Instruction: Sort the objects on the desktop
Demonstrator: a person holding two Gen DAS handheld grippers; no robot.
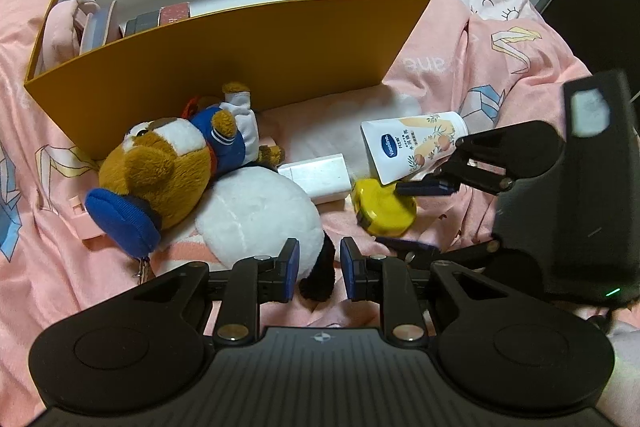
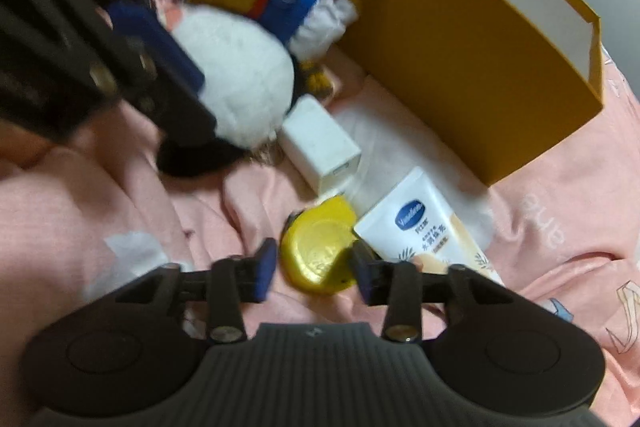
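Your right gripper [image 2: 314, 273] sits nearest the lens, its jaws standing apart on either side of the yellow round tin [image 2: 318, 251], which lies on the pink bedspread [image 2: 560, 227] touching the lower edge of the white Vaseline tube [image 2: 416, 227] — the pads flank the tin but do not look pressed onto it, so nothing is held yet. Close without centring and the tin's smooth rounded rim may squirt out sideways, or the right-hand finger may pinch the tube's edge along with it and drag both. Soft bedding beneath gives way, so pushing down could tip the tin instead of seating it. Your left gripper [image 1: 320, 269] hangs partly open over the black foot of the white plush [image 1: 260, 219], holding nothing; whether a pad brushes the fur you cannot tell from these views. It sits close beside the right one — a hurried lift toward the yellow box [image 1: 240, 47] could knock the two together. White charger block [image 2: 320, 147] lies just behind the tin, and a sweep forward would shove it.
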